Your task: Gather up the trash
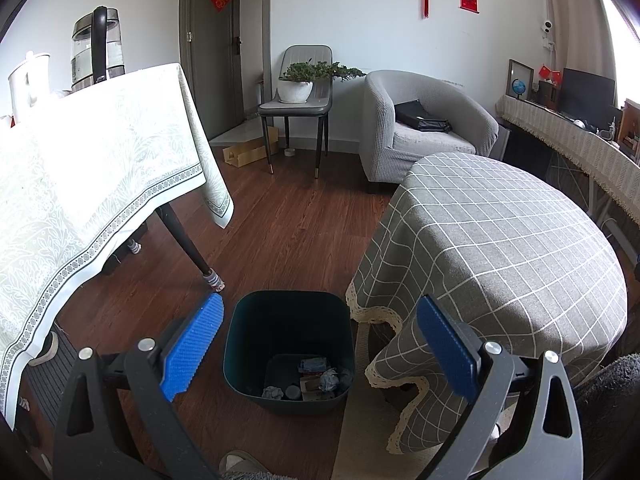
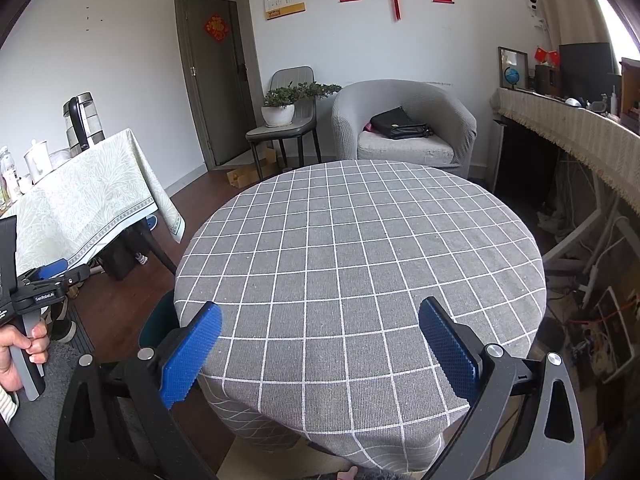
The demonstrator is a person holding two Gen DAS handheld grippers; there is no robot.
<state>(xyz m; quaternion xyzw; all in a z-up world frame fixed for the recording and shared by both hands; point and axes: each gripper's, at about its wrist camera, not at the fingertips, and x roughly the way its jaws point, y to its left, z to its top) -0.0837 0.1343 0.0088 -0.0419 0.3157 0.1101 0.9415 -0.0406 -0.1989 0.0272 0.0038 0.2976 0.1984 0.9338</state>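
A dark teal bin [image 1: 248,344] stands on the wooden floor beside the round table [image 1: 512,248]. Crumpled paper and small wrappers [image 1: 320,378] lie at its bottom. My left gripper [image 1: 320,344] is open and empty, held above the bin's mouth. My right gripper [image 2: 320,344] is open and empty over the near edge of the round table's grey checked cloth [image 2: 352,240], which carries no objects. A sliver of the bin [image 2: 158,320] shows left of the table. The left gripper [image 2: 48,280] also appears at the far left of the right wrist view, held by a hand.
A table with a pale patterned cloth [image 1: 88,184] stands at left, with a kettle [image 1: 96,48] on it. A grey armchair [image 1: 424,128], a chair holding a potted plant [image 1: 296,84], and a long side desk [image 1: 580,148] lie beyond. A cardboard box [image 1: 248,152] sits on the floor.
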